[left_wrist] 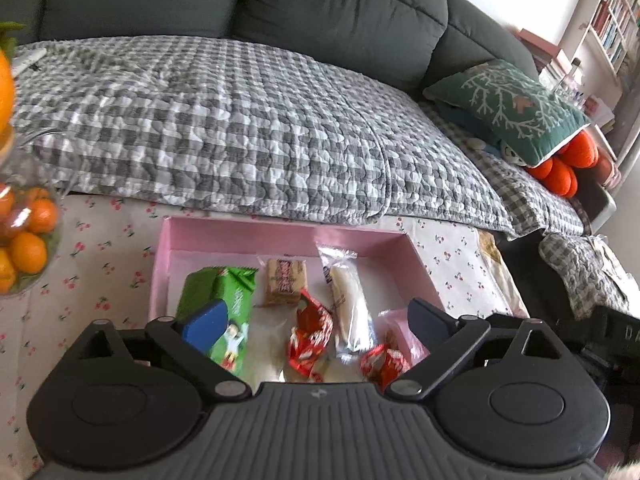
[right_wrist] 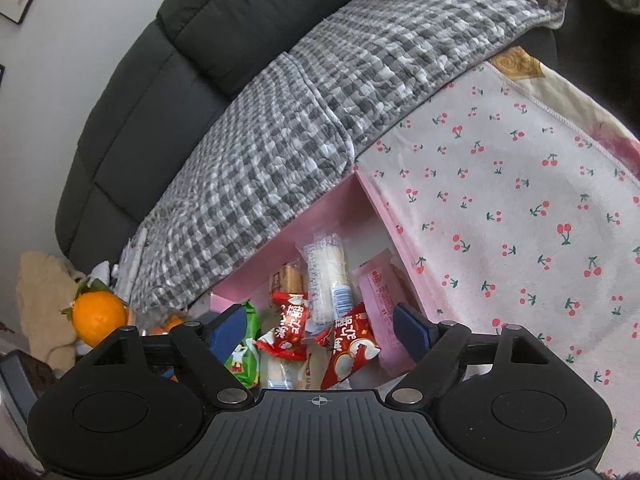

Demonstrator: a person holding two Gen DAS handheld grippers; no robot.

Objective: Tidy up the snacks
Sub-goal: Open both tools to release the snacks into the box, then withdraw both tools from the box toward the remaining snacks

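Note:
A pink box point(left_wrist: 244, 236) on the cherry-print cloth holds snacks: a green packet point(left_wrist: 224, 292), a brown wafer point(left_wrist: 285, 282), a white rice cracker packet point(left_wrist: 347, 300), red wrapped candies point(left_wrist: 310, 336) and a pink packet point(left_wrist: 396, 320). My left gripper point(left_wrist: 314, 320) is open and empty above the box's near part. In the right wrist view the pink box point(right_wrist: 376, 204), green packet point(right_wrist: 246, 356), red candies point(right_wrist: 348, 348), white packet point(right_wrist: 326, 272) and pink packet point(right_wrist: 380, 292) show. My right gripper point(right_wrist: 320, 328) is open and empty over them.
A glass bowl of oranges point(left_wrist: 28, 236) stands left of the box. An orange point(right_wrist: 98, 316) shows at the left in the right wrist view. A sofa with a checked quilt point(left_wrist: 240, 128) and a green cushion point(left_wrist: 508, 108) lies behind. The cherry cloth point(right_wrist: 520, 220) extends to the right.

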